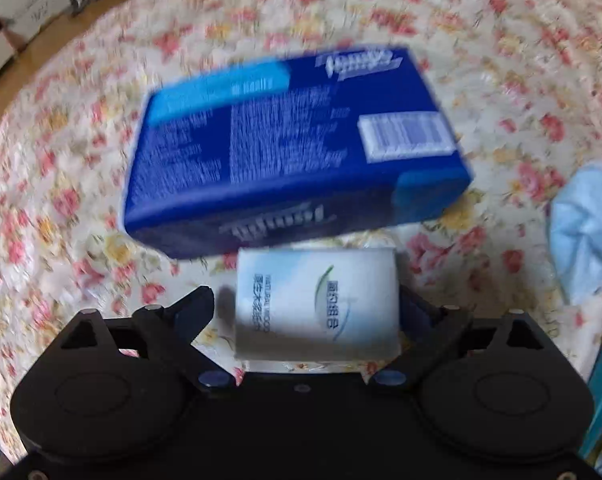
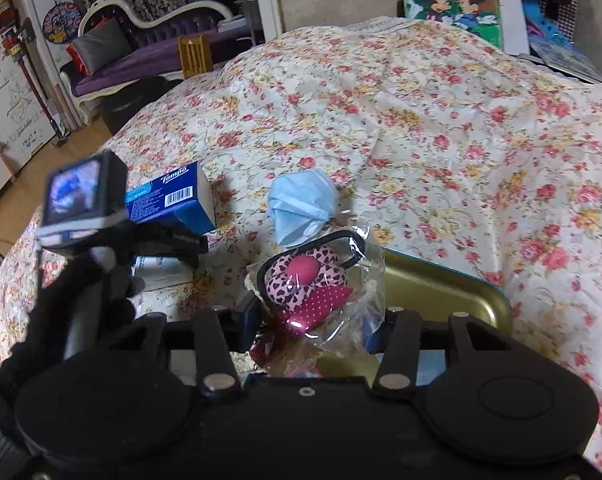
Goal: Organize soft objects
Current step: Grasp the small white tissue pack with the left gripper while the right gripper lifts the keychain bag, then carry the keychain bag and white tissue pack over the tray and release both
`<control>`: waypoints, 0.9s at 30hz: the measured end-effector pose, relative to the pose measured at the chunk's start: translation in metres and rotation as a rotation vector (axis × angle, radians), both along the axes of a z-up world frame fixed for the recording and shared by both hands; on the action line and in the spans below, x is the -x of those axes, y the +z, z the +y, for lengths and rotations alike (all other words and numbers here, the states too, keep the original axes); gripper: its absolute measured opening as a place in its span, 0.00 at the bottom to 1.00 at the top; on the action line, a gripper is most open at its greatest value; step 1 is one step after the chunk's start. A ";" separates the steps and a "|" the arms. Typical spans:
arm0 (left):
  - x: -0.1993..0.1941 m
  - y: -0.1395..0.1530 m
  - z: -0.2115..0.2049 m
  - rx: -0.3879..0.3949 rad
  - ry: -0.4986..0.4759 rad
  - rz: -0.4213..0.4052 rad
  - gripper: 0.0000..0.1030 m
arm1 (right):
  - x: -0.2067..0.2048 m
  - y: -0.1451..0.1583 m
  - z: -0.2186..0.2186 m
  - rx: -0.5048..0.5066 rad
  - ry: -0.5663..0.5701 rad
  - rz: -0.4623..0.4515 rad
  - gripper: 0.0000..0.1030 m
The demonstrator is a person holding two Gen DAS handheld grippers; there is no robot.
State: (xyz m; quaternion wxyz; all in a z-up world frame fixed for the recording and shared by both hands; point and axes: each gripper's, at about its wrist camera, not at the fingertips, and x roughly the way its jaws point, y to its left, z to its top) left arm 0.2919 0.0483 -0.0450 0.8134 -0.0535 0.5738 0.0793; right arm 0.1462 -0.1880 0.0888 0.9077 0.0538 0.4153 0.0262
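Left wrist view: the blue tissue box is blurred; just below it, the white tissue pack sits between the left gripper's spread jaws on the floral cloth.

Right wrist view: the right gripper pinches a bagged pink flower cushion, partly hiding the gold tray; the blue face mask lies beyond the cushion.
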 end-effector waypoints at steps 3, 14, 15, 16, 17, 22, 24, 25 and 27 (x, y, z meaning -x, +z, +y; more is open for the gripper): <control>0.003 0.008 0.003 0.053 -0.027 -0.021 0.66 | 0.015 0.008 -0.008 0.003 -0.018 -0.012 0.46; 0.097 0.085 -0.023 0.087 -0.198 -0.145 0.66 | 0.074 0.020 -0.028 0.005 -0.089 -0.047 0.46; 0.107 0.090 -0.029 0.083 -0.219 -0.152 0.66 | 0.080 0.019 -0.028 0.008 -0.091 -0.046 0.46; 0.119 0.095 -0.034 0.078 -0.239 -0.157 0.66 | 0.087 0.019 -0.029 0.009 -0.092 -0.045 0.46; 0.131 0.100 -0.038 0.079 -0.262 -0.165 0.66 | 0.092 0.018 -0.029 0.010 -0.094 -0.043 0.46; 0.182 0.115 -0.060 0.102 -0.360 -0.178 0.66 | 0.120 0.015 -0.033 0.019 -0.115 -0.034 0.46; 0.198 0.118 -0.068 0.111 -0.385 -0.184 0.66 | 0.131 0.014 -0.036 0.017 -0.123 -0.039 0.46; 0.205 0.120 -0.072 0.109 -0.395 -0.185 0.66 | 0.136 0.015 -0.038 0.016 -0.126 -0.042 0.46; 0.216 0.120 -0.079 0.107 -0.412 -0.185 0.66 | 0.146 0.015 -0.040 0.019 -0.132 -0.044 0.47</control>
